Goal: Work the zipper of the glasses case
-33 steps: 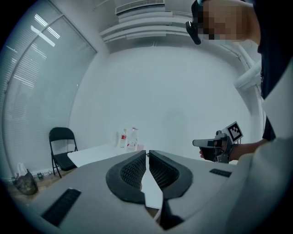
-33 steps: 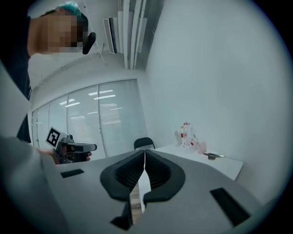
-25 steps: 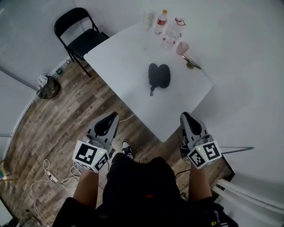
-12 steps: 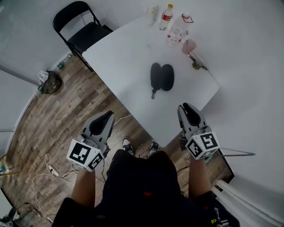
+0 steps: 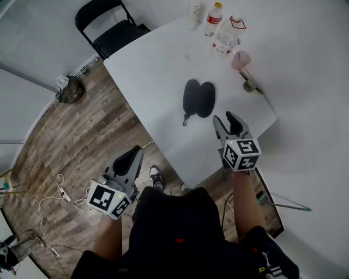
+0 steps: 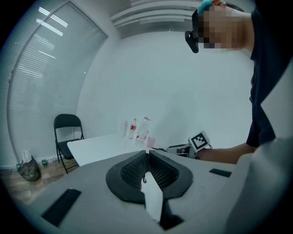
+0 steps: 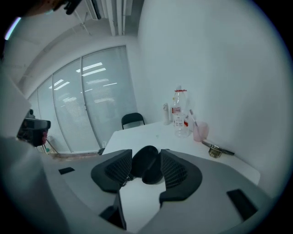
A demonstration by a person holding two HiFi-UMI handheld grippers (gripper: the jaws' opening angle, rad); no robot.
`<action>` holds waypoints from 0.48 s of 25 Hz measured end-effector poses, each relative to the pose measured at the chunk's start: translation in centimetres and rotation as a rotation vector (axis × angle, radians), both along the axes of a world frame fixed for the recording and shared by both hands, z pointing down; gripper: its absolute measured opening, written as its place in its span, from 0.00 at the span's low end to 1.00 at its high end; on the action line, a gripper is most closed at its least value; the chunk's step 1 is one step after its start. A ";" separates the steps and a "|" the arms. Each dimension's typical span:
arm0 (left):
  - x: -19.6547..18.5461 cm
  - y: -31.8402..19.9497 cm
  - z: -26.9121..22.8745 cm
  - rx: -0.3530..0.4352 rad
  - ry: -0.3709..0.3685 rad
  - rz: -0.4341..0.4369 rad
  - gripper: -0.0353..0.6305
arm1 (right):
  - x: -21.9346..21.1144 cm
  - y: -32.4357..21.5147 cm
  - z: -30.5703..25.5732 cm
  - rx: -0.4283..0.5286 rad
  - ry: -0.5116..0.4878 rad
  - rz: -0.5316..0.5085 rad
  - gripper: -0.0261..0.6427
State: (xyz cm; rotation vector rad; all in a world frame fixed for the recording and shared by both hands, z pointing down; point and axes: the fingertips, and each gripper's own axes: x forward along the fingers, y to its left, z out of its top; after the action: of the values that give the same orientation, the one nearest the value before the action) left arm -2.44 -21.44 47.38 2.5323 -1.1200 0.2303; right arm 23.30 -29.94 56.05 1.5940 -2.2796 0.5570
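Note:
The black glasses case (image 5: 197, 98) lies in the middle of the white table (image 5: 152, 71), its short strap (image 5: 185, 119) trailing toward me. My right gripper (image 5: 225, 117) hovers over the table just short of the case, to its right. Its jaws have just been opening and nothing is between them. In the right gripper view the case (image 7: 147, 167) shows beyond the spread jaws of my right gripper (image 7: 145, 155). My left gripper (image 5: 132, 154) hangs over the floor, off the table's near edge. Seen from the left gripper view, my left gripper (image 6: 147, 155) is shut and empty.
Bottles (image 5: 215, 13), a clear jug (image 5: 228, 38), a pink cup (image 5: 240, 59) and a small metal object (image 5: 250, 85) stand along the table's far right. A black folding chair (image 5: 112, 27) is at the far left corner. Cables (image 5: 54, 196) lie on the wood floor.
My right gripper has moved forward over the table toward the case and opened its jaws. My left gripper has shifted a little back and down, still shut.

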 end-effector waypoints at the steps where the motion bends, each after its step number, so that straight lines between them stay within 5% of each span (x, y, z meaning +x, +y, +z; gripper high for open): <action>1: 0.3 0.1 0.3 -0.008 -0.004 -0.007 0.11 | 0.4 -1.0 1.7 -0.031 0.007 0.007 0.32; 6: 0.5 0.8 0.5 -0.023 -0.003 -0.035 0.11 | 1.3 -4.7 10.4 -0.220 0.005 0.057 0.33; 12: -1.0 1.4 0.7 -0.034 -0.013 -0.060 0.11 | 0.8 -6.4 14.6 -0.328 0.000 0.121 0.34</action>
State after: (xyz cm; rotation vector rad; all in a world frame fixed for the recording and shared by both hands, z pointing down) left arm -3.42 -20.01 48.04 2.4667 -1.1853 0.2477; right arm 24.07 -36.38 70.60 1.5696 -1.9744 0.9088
